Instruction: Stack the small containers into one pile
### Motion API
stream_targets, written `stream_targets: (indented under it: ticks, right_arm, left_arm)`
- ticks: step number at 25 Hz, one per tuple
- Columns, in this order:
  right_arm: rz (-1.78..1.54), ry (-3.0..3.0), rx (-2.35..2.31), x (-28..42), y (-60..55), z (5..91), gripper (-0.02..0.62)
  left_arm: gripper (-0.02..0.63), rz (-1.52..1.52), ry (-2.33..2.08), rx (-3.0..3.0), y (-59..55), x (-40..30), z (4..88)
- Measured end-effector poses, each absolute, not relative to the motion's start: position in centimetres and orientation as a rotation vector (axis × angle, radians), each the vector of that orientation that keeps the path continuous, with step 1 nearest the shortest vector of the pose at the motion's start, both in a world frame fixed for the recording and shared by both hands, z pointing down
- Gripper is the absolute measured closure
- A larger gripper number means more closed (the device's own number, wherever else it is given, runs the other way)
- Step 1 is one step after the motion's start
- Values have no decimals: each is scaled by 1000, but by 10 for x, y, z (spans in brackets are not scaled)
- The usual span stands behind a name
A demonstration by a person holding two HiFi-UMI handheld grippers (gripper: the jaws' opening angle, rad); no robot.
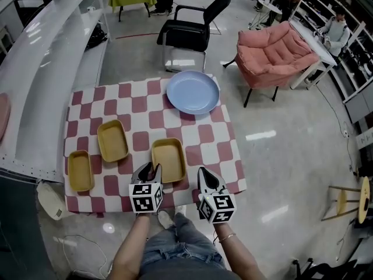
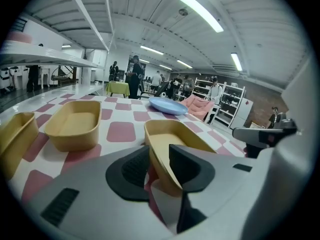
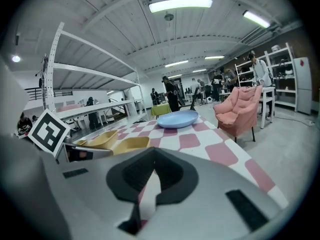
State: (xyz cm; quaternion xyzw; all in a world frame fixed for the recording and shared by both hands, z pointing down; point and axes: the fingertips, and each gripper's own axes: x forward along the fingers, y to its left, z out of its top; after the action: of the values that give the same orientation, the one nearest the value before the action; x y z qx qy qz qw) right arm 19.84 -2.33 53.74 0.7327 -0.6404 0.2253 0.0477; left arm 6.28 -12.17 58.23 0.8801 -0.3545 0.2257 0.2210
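1. The right claw (image 3: 154, 157) fills the bottom of the view. Its dark pads (image 3: 172, 176) meet at the tips, with nothing between them.
2. Beyond it lies a pink-and-white chequered tabletop (image 3: 200, 141).
3. Two yellow containers sit on the tabletop. The nearer container (image 3: 131, 144) is just beyond the jaws and the farther container (image 3: 102, 138) is beside it to the left.
4. A blue plate (image 3: 176, 119) rests at the far end.
5. The left claw (image 3: 111, 152) shows at the left, with its marker cube (image 3: 48, 132) tilted.
6. A pink armchair (image 3: 239, 108) stands on the floor to the right, with shelving (image 3: 280, 76) behind it.
7. A green-covered table (image 3: 161, 109) and several people are in the background.
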Motion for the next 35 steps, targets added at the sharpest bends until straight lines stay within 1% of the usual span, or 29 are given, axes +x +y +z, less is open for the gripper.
stream_targets:
  ticks: [7, 16, 19, 27, 35]
  right_arm:
    - [721, -1968, 2205, 209, -41, 546, 584]
    - [744, -1988, 2158, 215, -54, 552, 584]
    - [738, -2004, 2132, 214, -56, 551, 584]
    - [736, -2064, 2065, 206, -71, 548, 584]
    - [684, -2222, 1883, 161, -106, 536, 584]
  left_arm:
    - [480, 685, -1014, 2373, -138, 70, 599]
    - [559, 680, -1094, 2292, -150, 72, 604]
    - [574, 653, -1103, 2261, -151, 70, 603]
    - [577, 551, -1176, 2210, -154, 46, 582]
    - [577, 399, -1358, 2124, -167, -8, 545]
